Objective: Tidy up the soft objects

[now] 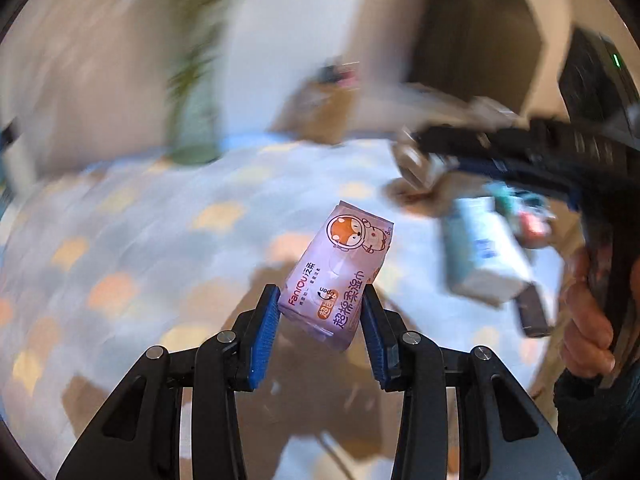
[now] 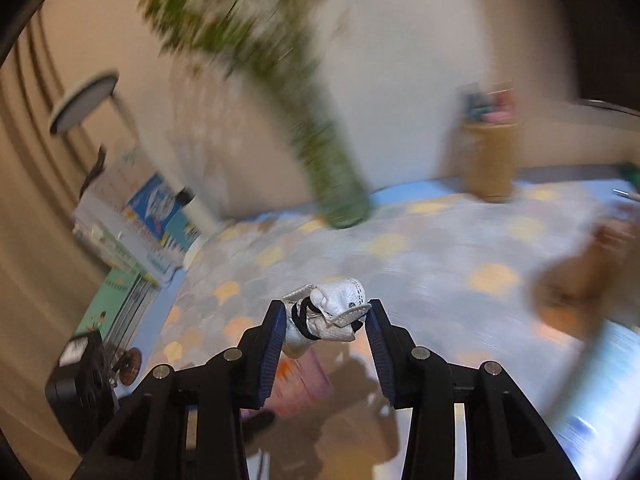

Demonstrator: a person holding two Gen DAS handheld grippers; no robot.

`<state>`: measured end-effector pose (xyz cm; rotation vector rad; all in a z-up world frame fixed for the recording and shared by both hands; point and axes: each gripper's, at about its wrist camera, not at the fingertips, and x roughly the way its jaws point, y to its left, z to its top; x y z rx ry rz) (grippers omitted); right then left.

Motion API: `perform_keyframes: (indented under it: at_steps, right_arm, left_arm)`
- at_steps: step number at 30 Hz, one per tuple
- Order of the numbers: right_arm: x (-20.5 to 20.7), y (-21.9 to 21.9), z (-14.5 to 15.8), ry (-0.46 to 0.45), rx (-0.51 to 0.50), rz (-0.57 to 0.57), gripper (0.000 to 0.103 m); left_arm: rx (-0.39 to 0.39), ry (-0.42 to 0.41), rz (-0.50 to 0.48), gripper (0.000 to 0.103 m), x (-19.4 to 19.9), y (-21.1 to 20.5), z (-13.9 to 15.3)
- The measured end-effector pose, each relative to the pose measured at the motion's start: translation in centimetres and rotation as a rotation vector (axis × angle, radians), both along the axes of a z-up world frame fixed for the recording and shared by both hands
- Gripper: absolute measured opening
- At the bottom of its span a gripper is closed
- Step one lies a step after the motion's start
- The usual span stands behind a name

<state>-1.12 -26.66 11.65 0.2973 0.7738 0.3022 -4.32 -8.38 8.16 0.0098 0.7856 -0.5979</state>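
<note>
My left gripper (image 1: 320,304) is shut on a pink tissue pack (image 1: 340,268) printed with a cartoon animal and held tilted above the patterned tablecloth (image 1: 140,260). My right gripper (image 2: 326,314) is shut on a small white lace bundle (image 2: 332,316) with a black band around it, lifted off the table. In the left wrist view the right gripper's black body (image 1: 540,148) crosses the upper right, blurred, with a hand (image 1: 588,320) below it. A light blue tissue pack (image 1: 484,252) lies on the table under that arm.
A green vase (image 2: 336,176) with foliage stands at the back of the table, and a brown holder (image 2: 490,156) with coloured items stands to its right. Stacked books (image 2: 140,220) and a black device (image 2: 80,380) sit off the left edge. Both views are motion-blurred.
</note>
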Motion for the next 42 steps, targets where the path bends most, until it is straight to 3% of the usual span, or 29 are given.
perform_keyframes:
  at_steps: [7,12,18,22,26,27,28,30,35,39,42]
  right_arm:
    - [-9.7,-15.3,3.8,-0.056,-0.027,-0.35,0.04]
    - [-12.7,-28.5,4.4,-0.045,0.035,-0.605,0.04]
    - [-10.4,-38.5,2.9,0.027,0.087,-0.749,0.04]
    - [-8.2,-42.8,0.7,0.096,0.159,-0.795,0.04]
    - [-6.6,-44.9,-0.6,0.136,0.181,-0.808,0.042]
    - [-6.0,-45.3,-0.8,0.148,0.192,-0.802,0.047]
    - [-5.9,-45.5,-1.0,0.154,0.194,-0.8,0.053]
    - [-6.2,-45.7,-0.9,0.152,0.192,-0.808,0.06]
    - [-8.1,-45.6,-1.0,0.128,0.228,-0.788,0.062]
    - [-10.8,-44.2,-0.1,0.112,0.243,-0.762,0.062]
    - [-12.8,-41.9,1.1,0.12,0.235,-0.729,0.062]
  left_arm:
    - [-0.045,-0.065,-0.263,0.037,-1.7,-13.9,4.8]
    - [-0.033,-0.102,-0.336,0.037,-2.2,-24.2,6.4]
    - [0.054,-0.165,-0.284,0.037,-1.1,-33.8,5.7]
    - [0.097,-0.107,-0.201,0.037,2.7,-37.9,3.5]
    - [0.134,-0.117,-0.163,0.039,4.4,-39.9,2.8]
    - [0.135,-0.131,-0.166,0.042,4.4,-40.3,2.8]
    - [0.153,-0.147,-0.178,0.053,4.4,-40.6,2.9]
    - [0.159,-0.158,-0.199,0.066,4.0,-40.9,3.3]
    - [0.095,-0.164,-0.289,0.066,1.7,-39.5,4.9]
    - [0.048,-0.196,-0.35,0.066,-1.3,-35.8,6.9]
    - [0.021,-0.221,-0.353,0.066,-3.2,-30.7,8.6]
